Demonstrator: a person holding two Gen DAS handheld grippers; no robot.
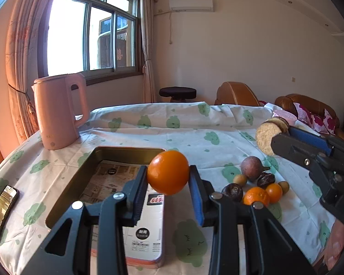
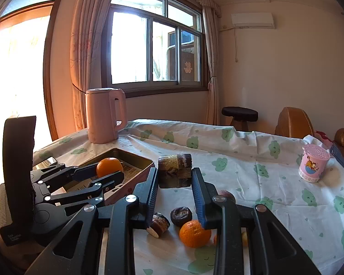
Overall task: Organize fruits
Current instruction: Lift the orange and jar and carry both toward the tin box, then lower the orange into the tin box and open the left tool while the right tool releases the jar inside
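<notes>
My left gripper (image 1: 168,176) is shut on an orange (image 1: 168,171) and holds it above the near right edge of the open metal tin (image 1: 117,152). It also shows in the right wrist view (image 2: 107,171) with the orange (image 2: 109,166) over the tin (image 2: 135,158). My right gripper (image 2: 174,178) is shut on a brown wrapped roll (image 2: 174,170), held above the table; in the left wrist view the roll's tan end (image 1: 267,135) shows. Loose fruit lies on the cloth: a mandarin (image 1: 255,196), a purple fruit (image 1: 251,167), dark wrinkled fruits (image 1: 232,191).
A pink kettle (image 1: 58,114) stands behind the tin. A phone (image 1: 2,208) lies at the table's left edge. A pink cup (image 2: 313,162) stands at the far right. A cut roll piece (image 2: 159,224) lies near the fruit. Sofa and stool stand beyond the table.
</notes>
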